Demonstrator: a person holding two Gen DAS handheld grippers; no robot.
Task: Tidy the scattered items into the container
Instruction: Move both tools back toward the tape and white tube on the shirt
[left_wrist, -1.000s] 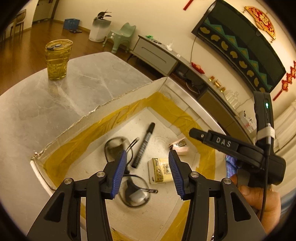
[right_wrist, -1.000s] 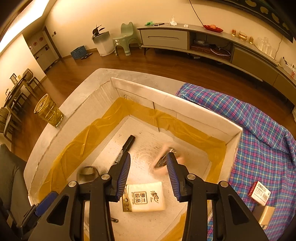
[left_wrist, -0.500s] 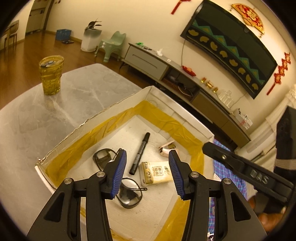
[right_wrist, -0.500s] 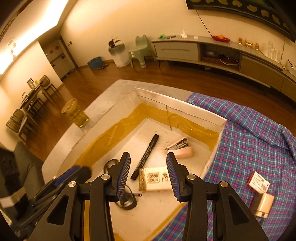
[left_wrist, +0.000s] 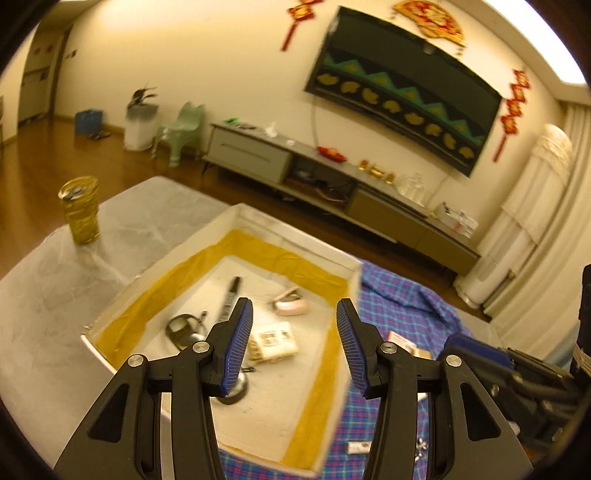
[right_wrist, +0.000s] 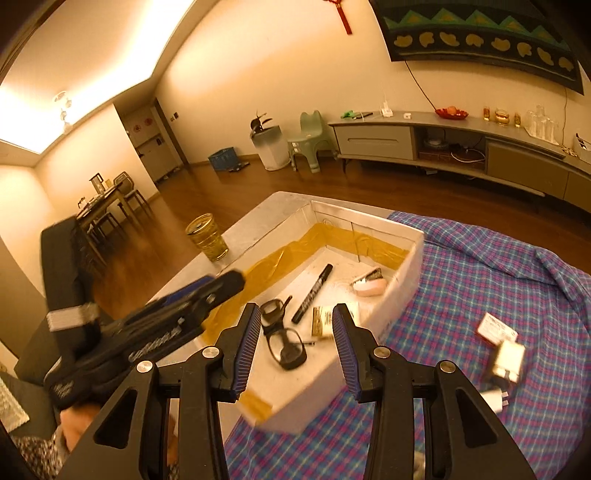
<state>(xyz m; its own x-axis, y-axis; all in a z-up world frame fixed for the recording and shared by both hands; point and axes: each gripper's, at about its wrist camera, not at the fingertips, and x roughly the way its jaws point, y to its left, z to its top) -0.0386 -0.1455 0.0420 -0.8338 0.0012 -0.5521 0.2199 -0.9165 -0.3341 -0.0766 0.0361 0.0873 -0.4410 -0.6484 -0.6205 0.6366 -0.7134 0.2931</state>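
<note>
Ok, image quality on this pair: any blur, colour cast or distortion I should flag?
Left wrist view: warm yellow cast, motion blur over the glasses and packet in the box, and the TV bowed by fisheye. Right wrist view: same cast, ceiling light blown out at upper left, blur on the white charger on the plaid cloth; marker fairly sharp.

Wrist views above, angled down, sharing box (left_wrist: 295, 254) (opposite sides)
</note>
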